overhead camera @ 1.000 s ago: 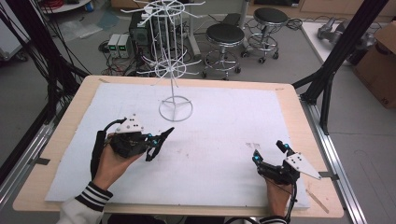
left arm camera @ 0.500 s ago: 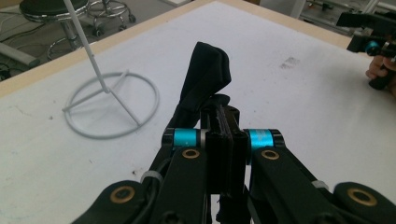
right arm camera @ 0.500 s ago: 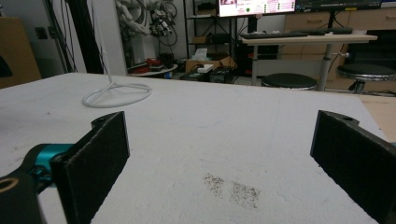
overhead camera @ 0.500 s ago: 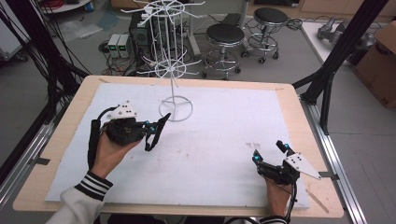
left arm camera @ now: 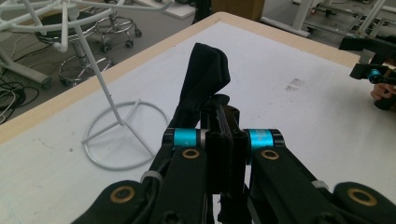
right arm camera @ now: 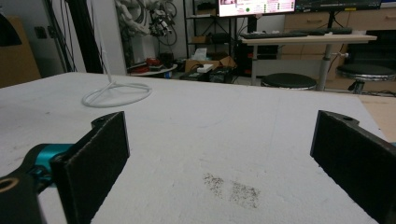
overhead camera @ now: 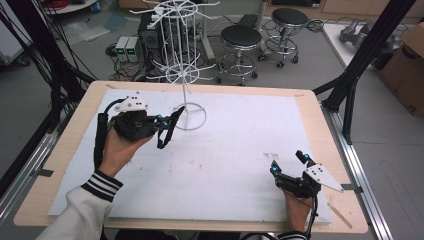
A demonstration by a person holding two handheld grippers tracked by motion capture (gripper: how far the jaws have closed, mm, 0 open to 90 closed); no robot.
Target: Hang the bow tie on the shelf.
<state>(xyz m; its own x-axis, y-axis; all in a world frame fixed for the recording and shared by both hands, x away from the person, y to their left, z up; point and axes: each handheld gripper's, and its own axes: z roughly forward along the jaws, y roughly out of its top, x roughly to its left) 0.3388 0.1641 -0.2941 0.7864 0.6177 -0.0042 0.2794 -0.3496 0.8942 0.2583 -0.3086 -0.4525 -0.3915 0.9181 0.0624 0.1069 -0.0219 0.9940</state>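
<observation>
A white wire display rack (overhead camera: 184,75) stands on a ring base (overhead camera: 190,116) at the back middle of the white mat (overhead camera: 235,130). My left gripper (overhead camera: 170,124) is held just left of that base, shut on a black piece of fabric (overhead camera: 166,134) that droops from its tips. In the left gripper view the fabric (left arm camera: 204,77) sticks up out of the closed jaws (left arm camera: 226,140), with the ring base (left arm camera: 126,135) to the left. My right gripper (overhead camera: 287,161) rests near the front right of the mat, open and empty (right arm camera: 219,154). The right gripper view shows the rack's base (right arm camera: 116,94) far off.
A dark smudge (overhead camera: 270,156) marks the mat just ahead of the right gripper. Two round stools (overhead camera: 241,37) and electronics sit on the floor beyond the table. Black frame posts (overhead camera: 360,60) rise at the right and left, with a cardboard box (overhead camera: 407,65) at the far right.
My left gripper has moved away from me and slightly right, toward the rack's base, with the black fabric still in it. The right gripper has stayed put.
</observation>
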